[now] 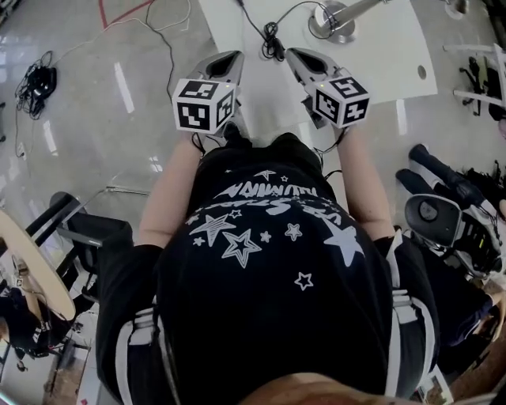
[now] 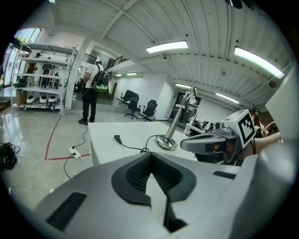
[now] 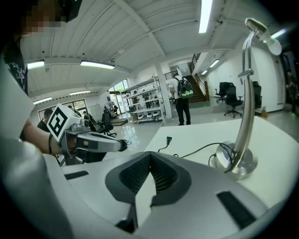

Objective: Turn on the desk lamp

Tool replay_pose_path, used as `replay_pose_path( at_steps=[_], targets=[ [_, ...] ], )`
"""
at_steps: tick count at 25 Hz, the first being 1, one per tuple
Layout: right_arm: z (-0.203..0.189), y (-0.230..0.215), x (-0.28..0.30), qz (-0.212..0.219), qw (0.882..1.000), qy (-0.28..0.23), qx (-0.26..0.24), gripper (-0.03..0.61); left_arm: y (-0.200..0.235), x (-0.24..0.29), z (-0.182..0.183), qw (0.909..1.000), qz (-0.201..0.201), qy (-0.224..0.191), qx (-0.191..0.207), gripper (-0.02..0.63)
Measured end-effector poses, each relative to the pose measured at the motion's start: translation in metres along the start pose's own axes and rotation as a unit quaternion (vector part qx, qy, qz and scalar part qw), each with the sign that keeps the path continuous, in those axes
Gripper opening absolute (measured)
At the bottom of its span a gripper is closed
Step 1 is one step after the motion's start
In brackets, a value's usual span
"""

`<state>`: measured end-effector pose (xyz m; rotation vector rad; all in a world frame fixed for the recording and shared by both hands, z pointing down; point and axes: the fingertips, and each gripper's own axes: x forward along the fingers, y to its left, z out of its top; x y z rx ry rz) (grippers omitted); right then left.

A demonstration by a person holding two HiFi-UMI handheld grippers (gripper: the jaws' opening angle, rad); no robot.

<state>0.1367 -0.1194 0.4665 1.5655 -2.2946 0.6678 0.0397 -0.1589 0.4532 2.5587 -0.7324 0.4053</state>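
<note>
The silver metal desk lamp (image 3: pixel 245 107) stands on the far part of the flat white table (image 1: pixel 379 63), ahead of both tools and somewhat to the right, well apart from either. Its round polished base (image 1: pixel 332 22) sits flat, and a slim stiff tube rises from it and bends over at the top into a small head (image 3: pixel 264 31). A thin black cord (image 3: pixel 201 148) loops loosely round the base and trails across the tabletop to a plug (image 3: pixel 168 138) lying loose on the surface, so the lamp may have no power, though I cannot follow the cord's whole run. The grey left gripper (image 2: pixel 149 158) hovers at the near table edge with its ribbed dark pads pressed together and nothing between them. The grey right gripper (image 3: pixel 149 157), beside it and nearer the lamp, is likewise closed on nothing. Judging by the build, the base is weighted and the lamp rigid, yet the tall narrow stem would act as a lever, so a push high up could tip it or slide it on the smooth top, and the polished metal looks slippery for a pinch. No switch shows plainly in any view; it is probably on the base or the cord. A light downward press with closed tips on the base seems safest, perhaps with the other tool steadying the stem low down, clear of the slack cord
</note>
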Motion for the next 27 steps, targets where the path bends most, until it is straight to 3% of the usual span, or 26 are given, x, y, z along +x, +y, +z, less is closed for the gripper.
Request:
replay_pose_path(
  at_steps=[9, 22, 27],
  targets=[
    [-0.017, -0.007, -0.045, -0.015, 1.0, -0.017, 0.01, 0.006, -0.037, -0.006, -0.012, 0.9999, -0.002, 0.005, 0.009, 0.009],
    [-0.05, 0.012, -0.15, -0.006, 0.999, -0.048, 0.0, 0.006, -0.128, -0.052, -0.018, 0.9983, 0.028, -0.047, 0.023, 0.009],
    [-0.069, 0.023, -0.207, 0.0, 0.998, -0.065, -0.013, 0.006, -0.183, -0.072, -0.038, 0.9971, 0.031, -0.063, 0.028, 0.009]
  ],
)
